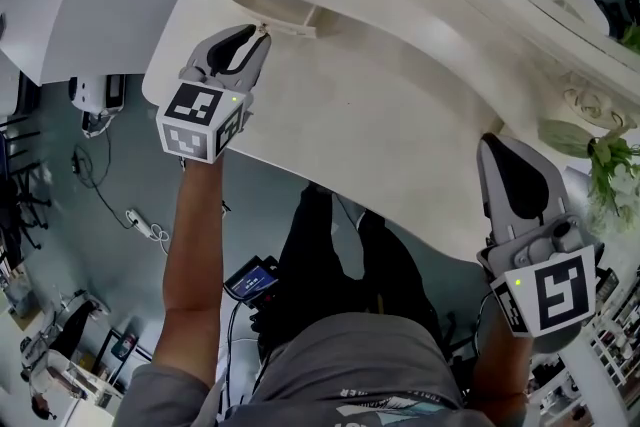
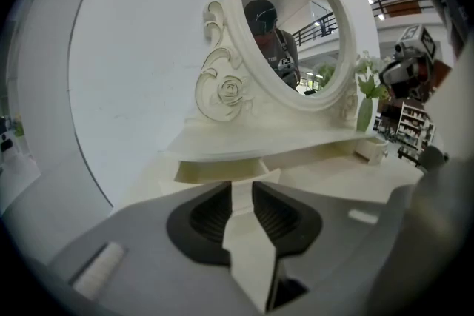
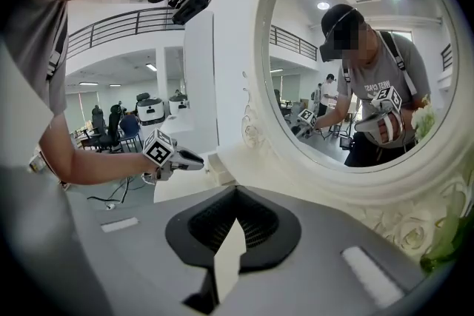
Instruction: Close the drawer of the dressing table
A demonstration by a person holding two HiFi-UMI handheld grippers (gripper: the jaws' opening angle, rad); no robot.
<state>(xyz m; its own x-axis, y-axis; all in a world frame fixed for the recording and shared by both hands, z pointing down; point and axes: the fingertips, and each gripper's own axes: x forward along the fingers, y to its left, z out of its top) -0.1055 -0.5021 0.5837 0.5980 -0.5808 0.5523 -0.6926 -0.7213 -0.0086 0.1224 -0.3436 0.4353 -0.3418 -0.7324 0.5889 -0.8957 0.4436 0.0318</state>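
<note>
Two tools above counter (image 1: 400, 115): left tool (image 1: 262, 33), jaws slightly apart, empty, sits at open drawer (image 1: 280, 10) front, apparently to push; right tool (image 1: 497, 147) closed, idle.

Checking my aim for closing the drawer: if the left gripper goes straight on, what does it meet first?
Probably the drawer, standing open just ahead of the left gripper; nothing shows between them, though depth is unclear.
</note>
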